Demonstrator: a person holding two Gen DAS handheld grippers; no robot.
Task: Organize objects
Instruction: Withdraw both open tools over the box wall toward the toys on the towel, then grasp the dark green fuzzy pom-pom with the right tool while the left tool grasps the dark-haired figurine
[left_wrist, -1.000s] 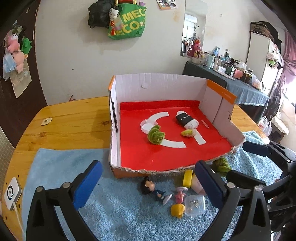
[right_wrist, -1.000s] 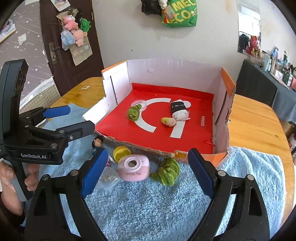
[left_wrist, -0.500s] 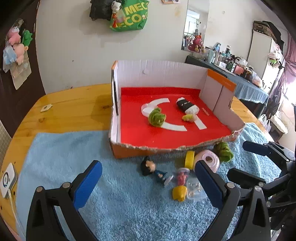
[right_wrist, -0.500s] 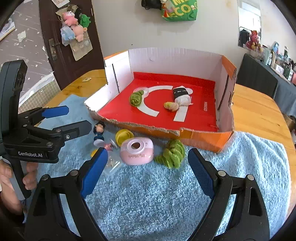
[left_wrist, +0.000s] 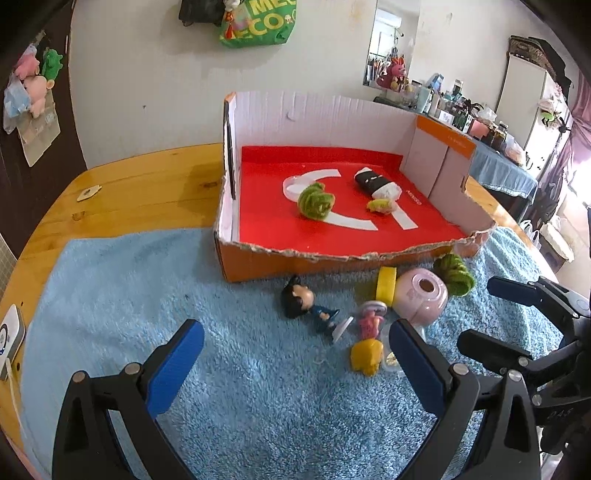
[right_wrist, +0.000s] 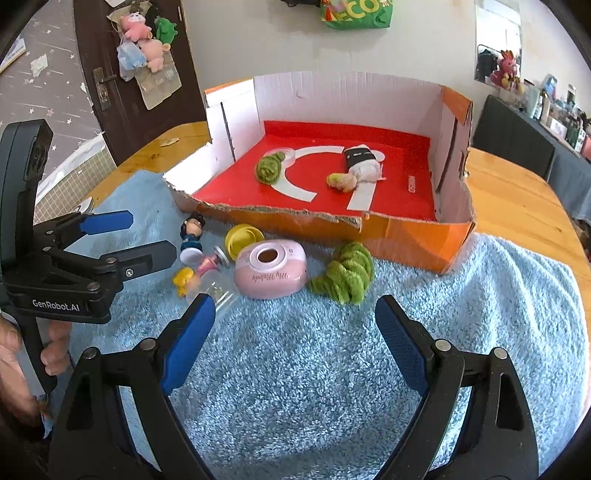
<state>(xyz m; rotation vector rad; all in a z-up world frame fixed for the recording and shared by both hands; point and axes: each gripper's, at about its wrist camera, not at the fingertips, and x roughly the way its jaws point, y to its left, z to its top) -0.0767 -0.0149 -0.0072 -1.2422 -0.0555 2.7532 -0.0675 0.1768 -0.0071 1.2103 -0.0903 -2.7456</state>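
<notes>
A green bag (left_wrist: 258, 26) hangs on the wall above the wooden table (left_wrist: 140, 184).

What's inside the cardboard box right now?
Inside the cardboard box: a green fuzzy bundle, a black-and-white toy and a small yellow-pink piece. Its front wall hides the nearest floor strip.

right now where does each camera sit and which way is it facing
Left wrist: sits on the left gripper, looking down over the blue towel at the cardboard box; its open fingers show, with the right gripper alongside.
Right wrist: sits on the right gripper, facing the same box; its open fingers, the left gripper and a hand show.
Shared: box, towel, pink case.
</notes>
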